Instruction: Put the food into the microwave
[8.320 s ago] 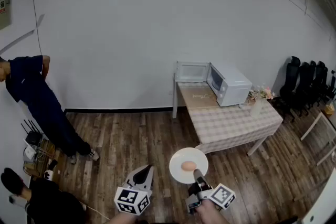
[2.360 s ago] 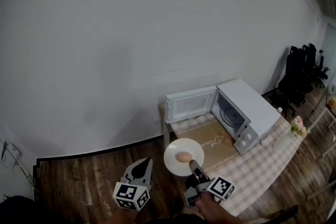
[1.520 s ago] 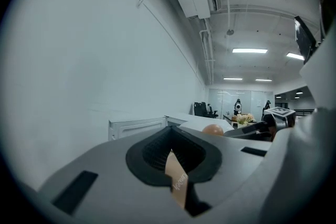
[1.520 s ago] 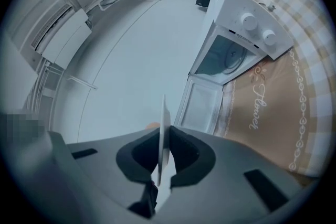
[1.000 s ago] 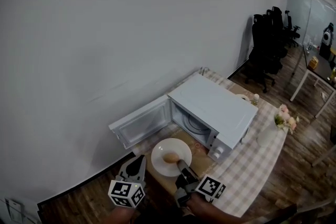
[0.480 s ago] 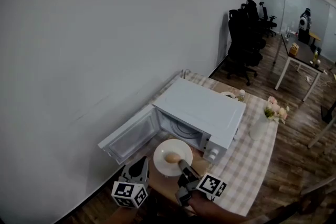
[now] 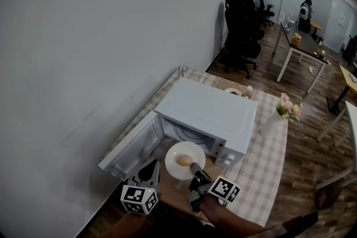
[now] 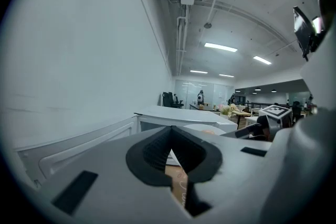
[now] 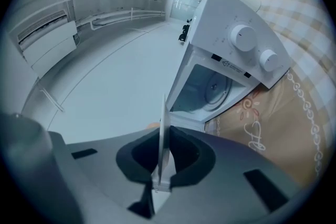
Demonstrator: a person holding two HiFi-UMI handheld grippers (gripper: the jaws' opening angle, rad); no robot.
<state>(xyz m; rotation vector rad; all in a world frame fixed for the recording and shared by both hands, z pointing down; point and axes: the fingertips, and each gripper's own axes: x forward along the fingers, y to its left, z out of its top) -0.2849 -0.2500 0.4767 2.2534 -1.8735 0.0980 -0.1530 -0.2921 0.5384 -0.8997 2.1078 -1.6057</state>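
Observation:
The white microwave [image 7: 207, 111] stands on the table with its door [image 7: 129, 147] swung open to the left; its cavity and turntable [image 9: 209, 87] show in the right gripper view. My right gripper [image 7: 195, 168] is shut on the near rim of a white plate [image 7: 184, 159] that carries a brown egg-like food item [image 7: 184, 160]. The plate hangs level just in front of the open cavity and appears edge-on [image 9: 161, 128] between the jaws. My left gripper [image 7: 149, 173] is shut and holds nothing, below the door's near corner.
A checked cloth [image 7: 262, 175] covers the table, with a brown mat [image 9: 262, 134] in front of the microwave. A vase of flowers [image 7: 274, 122] and a small bottle [image 7: 248, 91] stand right of it. Black office chairs [image 7: 240, 14] and desks [image 7: 304, 44] lie beyond.
Both grippers and the plate have come closer to the microwave; the plate now hangs right at the open cavity. The right gripper's hold on the rim is unchanged.

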